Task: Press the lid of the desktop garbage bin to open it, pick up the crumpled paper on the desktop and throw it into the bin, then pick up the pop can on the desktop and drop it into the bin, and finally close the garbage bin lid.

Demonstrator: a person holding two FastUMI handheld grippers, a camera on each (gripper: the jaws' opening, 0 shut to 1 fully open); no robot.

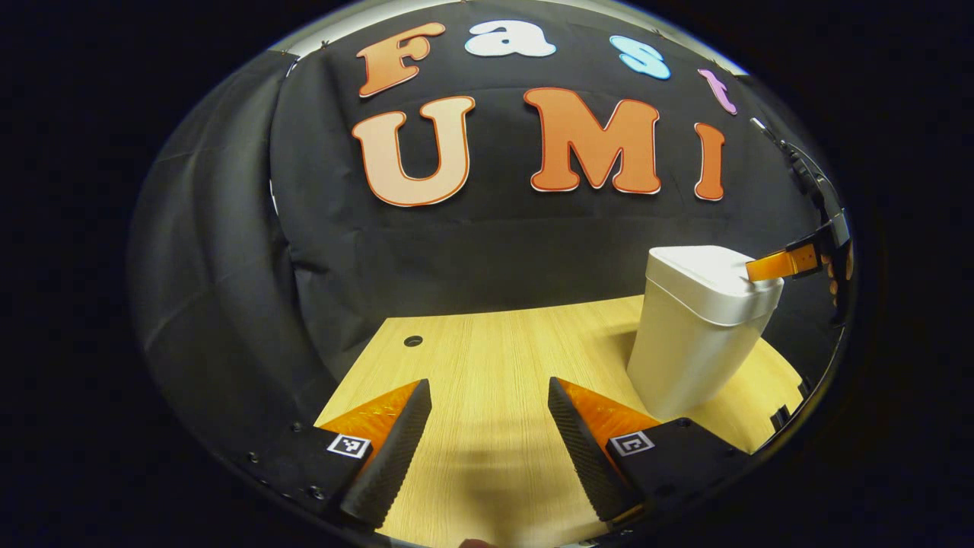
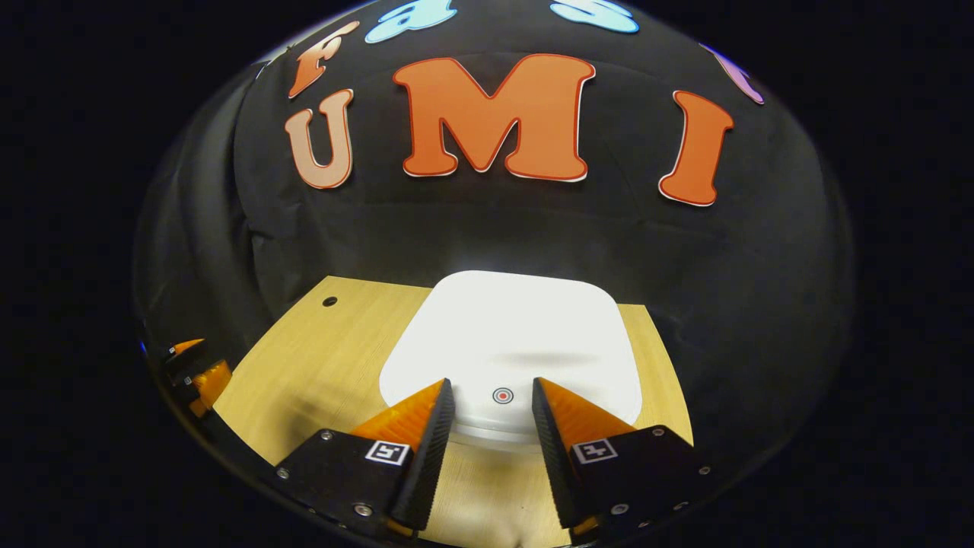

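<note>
The white desktop bin [image 1: 689,346] stands on the wooden table at the right of the left gripper view, its lid [image 1: 711,278] down. In that view the right gripper [image 1: 787,264] reaches in from the right, its fingers at the lid's near corner. From the right gripper view I look down on the flat white lid [image 2: 517,335], which bears a small round red mark [image 2: 502,396]. My right gripper [image 2: 491,384] hovers open just over the lid's front edge, the mark between its fingers. My left gripper [image 1: 488,388] is open above bare table, left of the bin.
The light wooden table [image 1: 487,358] has a small round hole [image 1: 413,340] near its back left corner. Black cloth walls close the back and sides. The left gripper [image 2: 194,373] shows at the far left edge of the right gripper view.
</note>
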